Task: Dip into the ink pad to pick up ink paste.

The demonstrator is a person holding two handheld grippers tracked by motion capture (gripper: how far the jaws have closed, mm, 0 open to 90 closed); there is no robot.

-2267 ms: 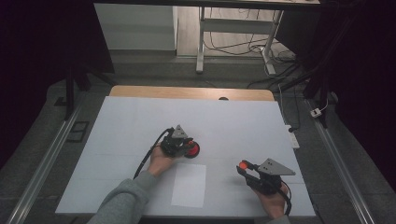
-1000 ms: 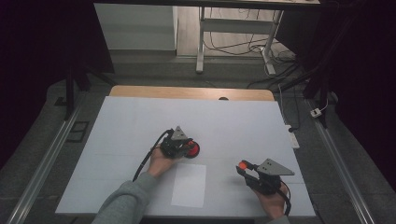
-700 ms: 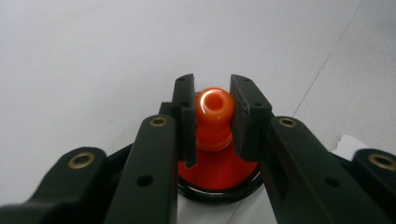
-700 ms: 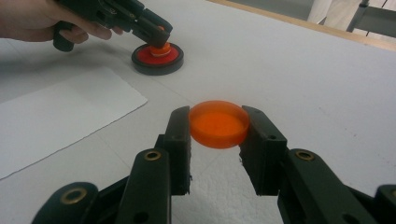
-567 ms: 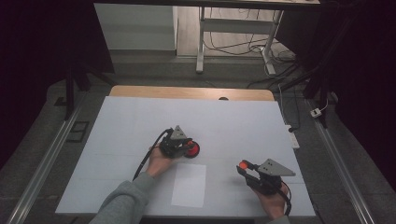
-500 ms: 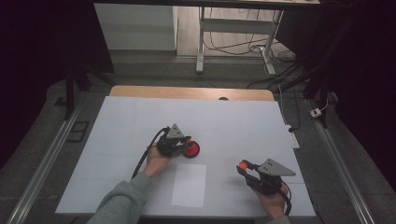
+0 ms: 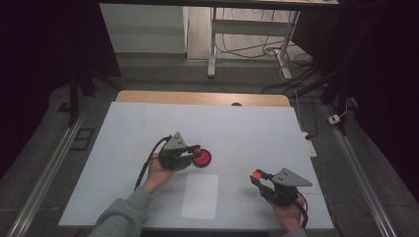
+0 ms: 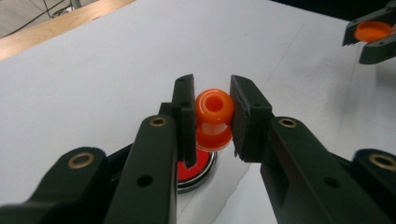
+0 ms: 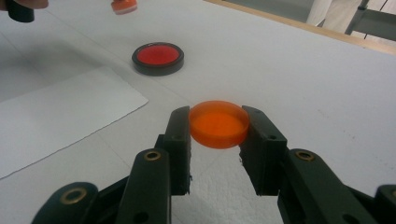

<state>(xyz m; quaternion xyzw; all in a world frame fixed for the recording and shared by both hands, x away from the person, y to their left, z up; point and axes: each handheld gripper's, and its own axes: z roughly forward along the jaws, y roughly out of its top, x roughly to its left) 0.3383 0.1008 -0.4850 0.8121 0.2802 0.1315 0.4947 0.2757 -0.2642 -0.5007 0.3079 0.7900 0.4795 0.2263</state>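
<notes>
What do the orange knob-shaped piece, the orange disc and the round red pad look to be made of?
Orange knob-shaped piece: glossy, likely moulded plastic or rubber; bright highlights. Orange disc: slightly translucent plastic by its glowing rim, smooth. Round red pad: matt red centre in a dark shiny ring; the ring may be metal or plastic.

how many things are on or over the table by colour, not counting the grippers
orange: 2, the orange plastic stamp with a knob handle and the flat round orange plastic lid
red: 1, the round red ink pad in a black case
white: 1, the white paper sheet
total: 4
</notes>
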